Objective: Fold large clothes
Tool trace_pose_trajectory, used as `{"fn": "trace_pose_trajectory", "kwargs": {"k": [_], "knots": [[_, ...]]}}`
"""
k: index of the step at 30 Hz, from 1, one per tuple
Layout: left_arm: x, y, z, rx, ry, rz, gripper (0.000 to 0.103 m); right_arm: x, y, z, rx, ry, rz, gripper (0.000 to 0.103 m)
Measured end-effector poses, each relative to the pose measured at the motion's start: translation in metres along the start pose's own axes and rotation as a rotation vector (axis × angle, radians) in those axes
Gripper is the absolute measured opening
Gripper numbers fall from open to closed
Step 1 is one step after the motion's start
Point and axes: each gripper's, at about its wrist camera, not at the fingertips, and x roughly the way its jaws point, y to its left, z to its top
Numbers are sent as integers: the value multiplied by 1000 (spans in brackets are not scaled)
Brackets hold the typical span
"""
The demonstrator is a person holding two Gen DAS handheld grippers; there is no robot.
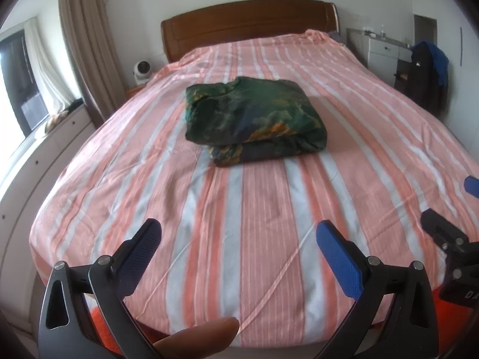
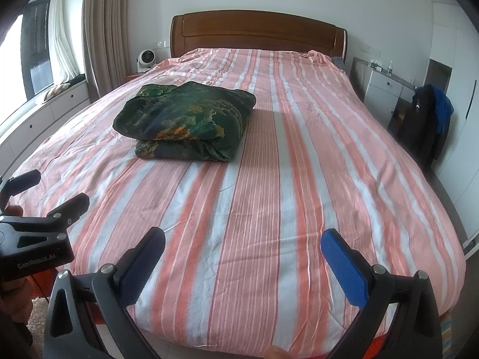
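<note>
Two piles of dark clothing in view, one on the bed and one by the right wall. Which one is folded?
The green patterned garment on the striped bed is folded into a compact stack. The dark and blue clothes by the wall hang loose.

One folded garment [image 1: 254,119], one bed [image 1: 269,209], two grippers, left gripper [image 1: 239,251], right gripper [image 2: 242,254], one fan [image 1: 141,70]

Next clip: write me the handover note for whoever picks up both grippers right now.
Left gripper: open, empty, held over the foot of the bed.
Right gripper: open, empty, alongside it.
Green patterned garment: lies folded into a compact bundle mid-bed on the striped bedsheet, clear of both grippers.
Done: folding looks complete.
Left: perhaps tidy the lower layer sticking out at the front edge; no other garment is visible on the bed.
</note>
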Motion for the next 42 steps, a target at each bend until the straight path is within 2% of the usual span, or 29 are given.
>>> {"fn": "trace_pose_trajectory", "kwargs": {"k": [23, 31, 42], "knots": [[-13, 0, 1, 0, -27, 7, 103, -9, 5, 2, -3, -5, 3, 102], [-13, 3, 1, -30, 5, -46, 103, -14, 6, 2, -7, -8, 5, 102], [-15, -5, 1, -14, -4, -35, 103, -20, -1, 1, 1, -3, 25, 102]]}}
